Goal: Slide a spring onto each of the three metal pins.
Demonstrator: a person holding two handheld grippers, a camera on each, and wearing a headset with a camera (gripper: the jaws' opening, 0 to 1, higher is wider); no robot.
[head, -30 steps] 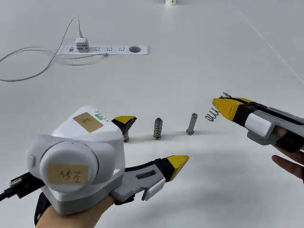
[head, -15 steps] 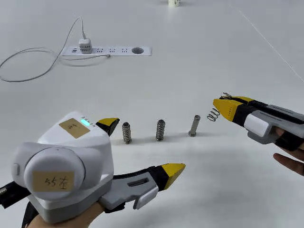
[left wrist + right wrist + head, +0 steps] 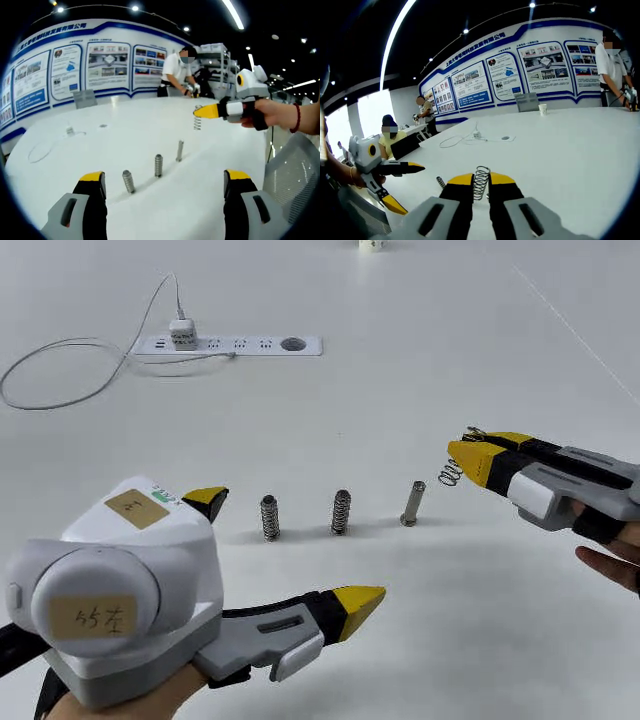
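Currently I am clenching my right gripper [image 3: 458,457] on the spring [image 3: 449,475], holding it near the bare pin [image 3: 412,502] for threading; my left gripper [image 3: 295,545] is waiting released.

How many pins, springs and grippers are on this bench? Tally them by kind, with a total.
Silver metal pins: 3
Coiled steel springs: 3 (two on pins, one held in the right gripper)
Yellow-tipped grippers: 2 (the left gripper is open)
Total: 8

Three pins [image 3: 413,502], three springs [image 3: 341,511], two grippers [image 3: 295,545], one power strip [image 3: 235,344]
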